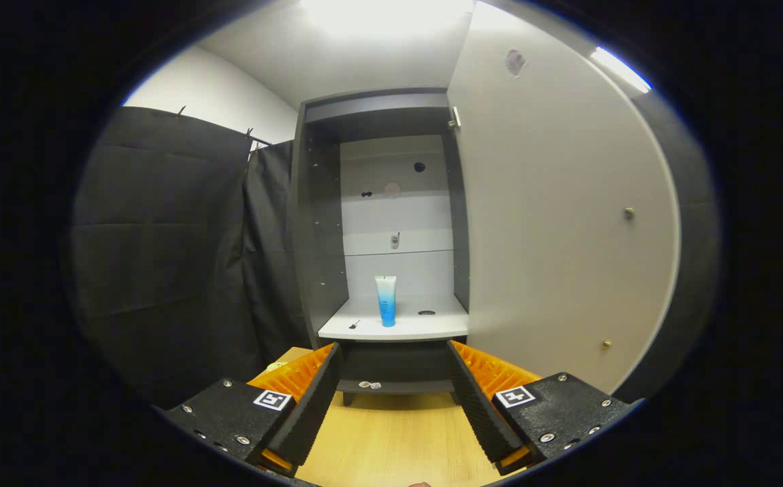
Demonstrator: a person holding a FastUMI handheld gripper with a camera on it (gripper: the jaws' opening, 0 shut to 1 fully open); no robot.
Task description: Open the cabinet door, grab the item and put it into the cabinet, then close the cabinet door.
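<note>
The grey cabinet (317,223) stands ahead of me with its door (553,216) swung wide open to the right. A blue and white tube (386,301) stands upright, cap down, on the cabinet's white shelf (425,328). My gripper (394,358) is open, with nothing between its fingers. The fingers (317,399) sit below and in front of the shelf edge, apart from the tube, which is beyond them.
Black cloth hangs to the left of the cabinet. A light wooden table top (398,439) lies under the fingers. The open door takes up the room on the right. A small dark ring (426,312) and a small dark bit (354,325) lie on the shelf beside the tube.
</note>
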